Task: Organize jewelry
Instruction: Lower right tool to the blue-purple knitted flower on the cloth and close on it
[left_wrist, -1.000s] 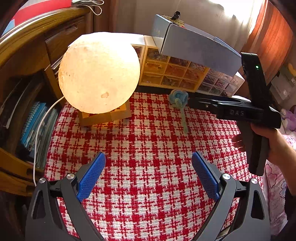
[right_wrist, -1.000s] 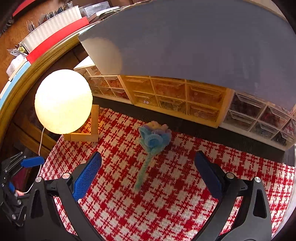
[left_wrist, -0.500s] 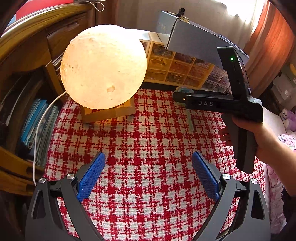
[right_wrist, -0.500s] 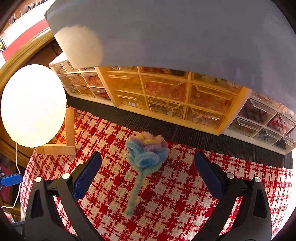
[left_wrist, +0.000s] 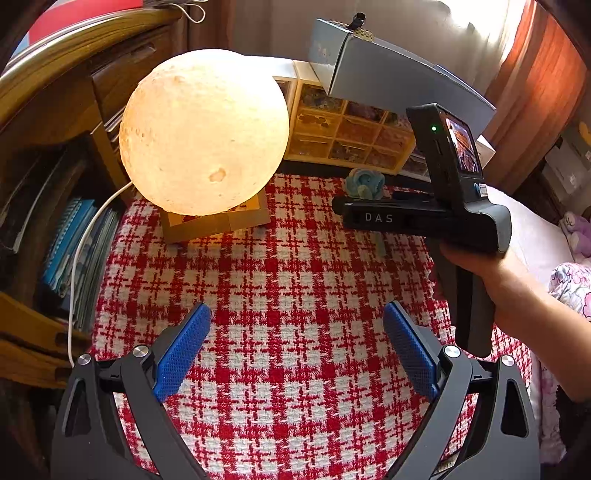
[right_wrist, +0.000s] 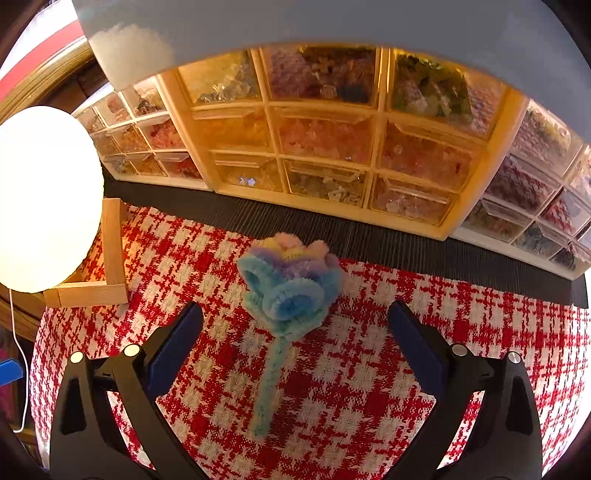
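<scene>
My right hand-held gripper (right_wrist: 295, 332) spread wide, straddling pipe-cleaner flower (right_wrist: 290, 286) for pickup; left hand-held gripper (left_wrist: 295, 343) spread, idle over checked cloth (left_wrist: 295, 280), clear of drawer organizer (right_wrist: 332, 147).

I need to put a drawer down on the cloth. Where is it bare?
Bare: checked cloth before the left gripper, between moon lamp and right gripper. Crowded: by the drawer cabinet, where the pipe-cleaner flower lies.

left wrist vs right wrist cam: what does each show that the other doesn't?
Left wrist only: the person's hand holding the right gripper's body, and books on a shelf.
Right wrist only: the beads inside the clear drawers, and the right gripper open around the pipe-cleaner flower.
Both: moon lamp, checked cloth, flower.
</scene>
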